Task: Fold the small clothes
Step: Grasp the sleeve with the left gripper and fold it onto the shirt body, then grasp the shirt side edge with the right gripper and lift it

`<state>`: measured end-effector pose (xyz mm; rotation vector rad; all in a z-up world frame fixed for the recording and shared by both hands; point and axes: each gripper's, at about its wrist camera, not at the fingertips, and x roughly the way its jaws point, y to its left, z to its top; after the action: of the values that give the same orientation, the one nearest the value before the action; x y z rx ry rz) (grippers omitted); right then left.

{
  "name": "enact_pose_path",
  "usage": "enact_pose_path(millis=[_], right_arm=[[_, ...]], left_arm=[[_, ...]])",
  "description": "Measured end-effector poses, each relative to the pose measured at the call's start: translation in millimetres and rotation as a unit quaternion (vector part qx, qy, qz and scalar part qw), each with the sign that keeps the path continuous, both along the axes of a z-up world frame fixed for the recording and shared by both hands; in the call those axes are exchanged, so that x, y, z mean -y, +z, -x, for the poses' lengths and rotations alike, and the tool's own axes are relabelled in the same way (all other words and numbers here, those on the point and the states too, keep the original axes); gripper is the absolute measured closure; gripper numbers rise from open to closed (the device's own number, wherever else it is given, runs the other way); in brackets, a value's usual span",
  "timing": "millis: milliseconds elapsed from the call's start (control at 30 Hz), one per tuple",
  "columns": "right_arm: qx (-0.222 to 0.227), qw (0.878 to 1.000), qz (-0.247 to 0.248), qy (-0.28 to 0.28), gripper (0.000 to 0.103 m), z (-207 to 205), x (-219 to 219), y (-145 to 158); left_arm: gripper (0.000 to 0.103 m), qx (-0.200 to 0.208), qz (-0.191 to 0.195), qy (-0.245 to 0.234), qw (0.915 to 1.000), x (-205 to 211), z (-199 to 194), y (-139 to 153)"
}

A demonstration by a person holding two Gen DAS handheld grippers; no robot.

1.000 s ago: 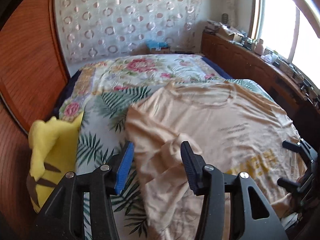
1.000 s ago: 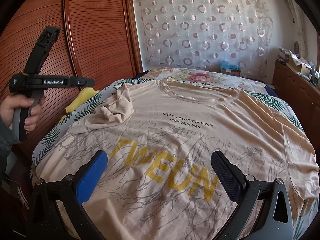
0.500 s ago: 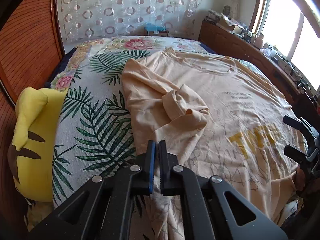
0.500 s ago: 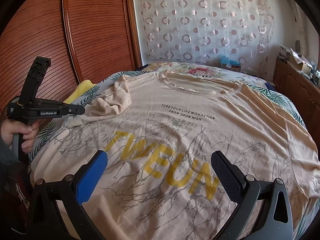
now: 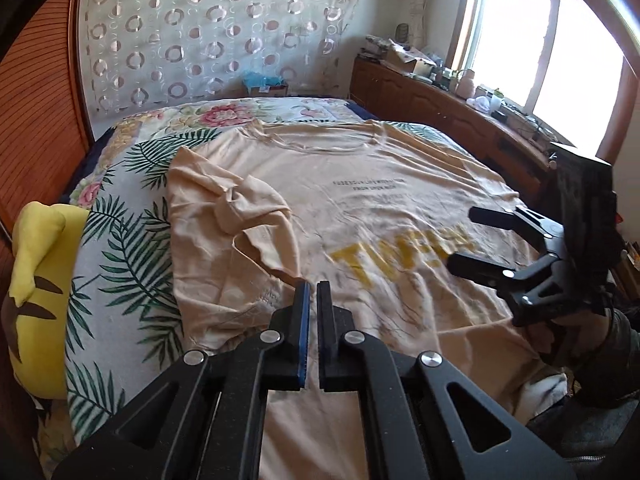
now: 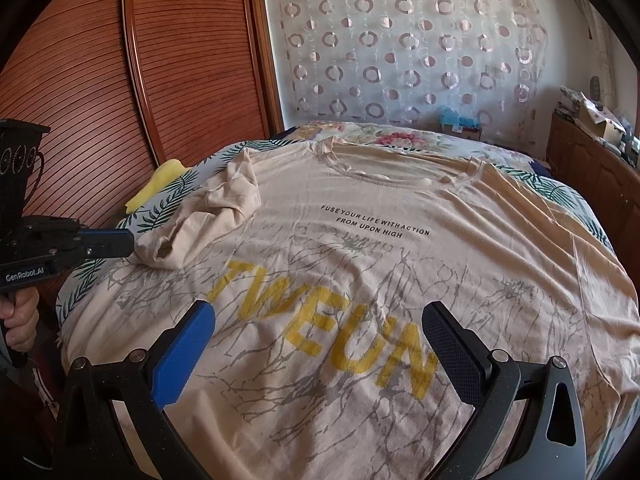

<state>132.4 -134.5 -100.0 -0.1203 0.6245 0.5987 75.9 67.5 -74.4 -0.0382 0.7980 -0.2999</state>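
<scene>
My left gripper (image 5: 311,292) has its jaws drawn together with nothing between them, tips hanging just above the beige T-shirt (image 5: 360,208) near its left side edge; I judge they are closed so the narrow tip can slip in at the cloth's edge or press it flat, though which I cannot say. My right gripper (image 6: 320,340) hovers over the shirt's lower half with jaws spread wide and empty, straddling the yellow lettering (image 6: 320,320), likely ready to take the hem. The shirt lies face up on the bed (image 5: 120,272), spread broad so its edges can be folded inward; one sleeve (image 6: 208,216) is already flopped over onto the chest in a crumpled, soft heap. The fabric looks like thin, limp cotton jersey, lightly creased, printed with grey branching lines. The bedcover beneath is smooth, with palm leaves and flowers. A plush yellow toy (image 5: 36,276) sits at the bed's edge.
</scene>
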Motion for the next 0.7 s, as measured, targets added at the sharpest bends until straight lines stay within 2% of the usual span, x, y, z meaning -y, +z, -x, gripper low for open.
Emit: enact_pose_path(millis=[133, 200, 267, 333, 367, 433, 533, 700], right_arm=[[-0.001, 1.0, 0.0, 0.0, 0.0, -0.3, 0.2, 0.6], [0.0, 1.0, 0.0, 0.0, 0.0, -0.1, 0.3, 0.5], [0.0, 1.0, 0.0, 0.0, 0.0, 0.1, 0.3, 0.3], [0.0, 1.0, 0.0, 0.0, 0.0, -0.3, 0.2, 0.8], [0.0, 1.0, 0.0, 0.0, 0.0, 0.0, 0.2, 0.6], [0.001, 1.0, 0.001, 0.0, 0.0, 0.5, 0.3, 0.5], [0.002, 1.0, 0.002, 0.0, 0.0, 2.1, 0.2, 0.9], [0.003, 1.0, 0.012, 0.01, 0.0, 4.6, -4.8, 6.2]], left_arm=[[0.099, 0.016, -0.011, 0.015, 0.9997, -0.7, 6.0, 4.5], [0.091, 0.024, -0.011, 0.028, 0.9993, -4.7, 7.1, 6.8], [0.067, 0.034, -0.01, 0.042, 0.9985, -9.9, 8.3, 8.9], [0.05, 0.05, -0.02, 0.062, 0.9966, -15.1, 10.1, 11.1], [0.037, 0.054, -0.029, 0.074, 0.9954, -17.6, 10.0, 11.7], [0.021, 0.067, -0.034, 0.096, 0.9926, -24.4, 12.3, 12.9], [0.021, 0.081, -0.03, 0.124, 0.9884, -36.3, 16.6, 15.4], [0.021, 0.083, -0.034, 0.149, 0.9847, -47.0, 21.1, 14.6]])
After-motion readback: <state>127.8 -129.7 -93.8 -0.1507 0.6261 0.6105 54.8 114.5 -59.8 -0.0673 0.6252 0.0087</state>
